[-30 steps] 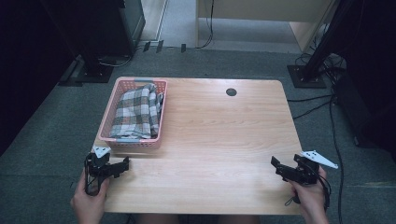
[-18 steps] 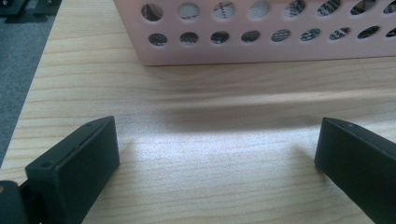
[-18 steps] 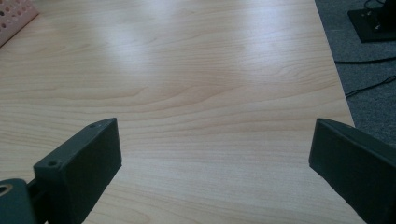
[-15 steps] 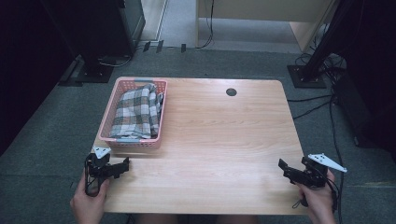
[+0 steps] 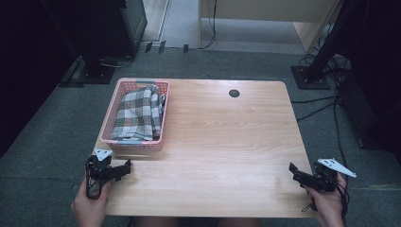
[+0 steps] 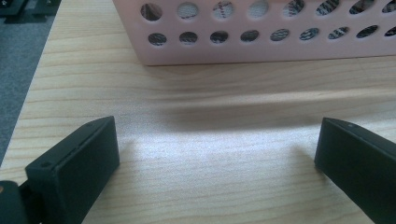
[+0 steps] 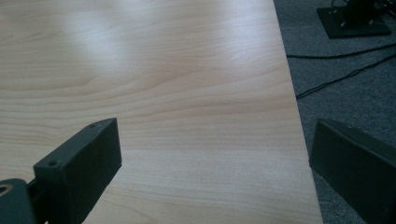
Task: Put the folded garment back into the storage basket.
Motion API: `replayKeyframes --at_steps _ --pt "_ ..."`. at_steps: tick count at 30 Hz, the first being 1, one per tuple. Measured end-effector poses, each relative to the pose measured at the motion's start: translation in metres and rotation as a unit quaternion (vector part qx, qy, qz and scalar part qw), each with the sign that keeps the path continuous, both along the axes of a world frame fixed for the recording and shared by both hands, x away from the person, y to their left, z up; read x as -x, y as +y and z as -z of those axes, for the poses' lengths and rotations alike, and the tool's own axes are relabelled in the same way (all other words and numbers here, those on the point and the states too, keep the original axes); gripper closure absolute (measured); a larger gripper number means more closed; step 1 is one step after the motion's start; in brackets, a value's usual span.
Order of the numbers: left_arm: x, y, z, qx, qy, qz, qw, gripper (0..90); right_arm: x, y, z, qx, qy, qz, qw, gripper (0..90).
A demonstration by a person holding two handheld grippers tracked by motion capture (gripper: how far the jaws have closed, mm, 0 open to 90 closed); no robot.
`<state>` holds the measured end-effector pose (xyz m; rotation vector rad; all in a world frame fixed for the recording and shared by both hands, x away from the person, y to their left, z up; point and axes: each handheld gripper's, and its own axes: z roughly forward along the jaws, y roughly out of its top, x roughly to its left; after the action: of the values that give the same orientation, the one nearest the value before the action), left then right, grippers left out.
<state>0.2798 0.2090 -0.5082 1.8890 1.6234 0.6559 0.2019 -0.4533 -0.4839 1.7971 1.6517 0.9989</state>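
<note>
A pink perforated basket (image 5: 117, 98) sits at the table's back left with a plaid cloth (image 5: 139, 112) folded inside it. My left gripper (image 5: 124, 169) rests low at the table's front left, just in front of the basket (image 6: 261, 44); its jaws stand wide apart over bare wood. At the front right corner, my right gripper (image 5: 294, 172) is held by a hand, open, one jaw over the tabletop (image 7: 163, 84) and the other past the table's right edge.
A dark round grommet hole (image 5: 234, 93) marks the table's back centre. Grey carpet surrounds the table, with cables (image 5: 314, 109) and a black stand base (image 5: 309, 78) on the floor to the right and dark equipment at the back left.
My right gripper has drawn back toward the right, from over the table's front right to its very edge. The left gripper has stayed put.
</note>
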Motion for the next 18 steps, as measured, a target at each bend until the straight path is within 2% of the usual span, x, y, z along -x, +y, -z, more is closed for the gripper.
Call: replayKeyframes --at_steps 10,14,18 --pt "0.001 0.0 0.0 0.001 -0.001 0.004 1.0 0.0 0.003 0.002 0.023 0.002 0.019 0.008 0.9998 2.6" --pt "0.001 0.0 0.0 0.001 -0.001 0.004 1.0 0.0 0.002 0.005 0.029 0.016 0.029 0.009 0.9994 2.6" --pt "0.001 0.0 0.0 0.001 -0.001 0.005 1.0 0.0 0.002 0.007 0.029 0.023 0.021 0.01 0.9995 2.6"
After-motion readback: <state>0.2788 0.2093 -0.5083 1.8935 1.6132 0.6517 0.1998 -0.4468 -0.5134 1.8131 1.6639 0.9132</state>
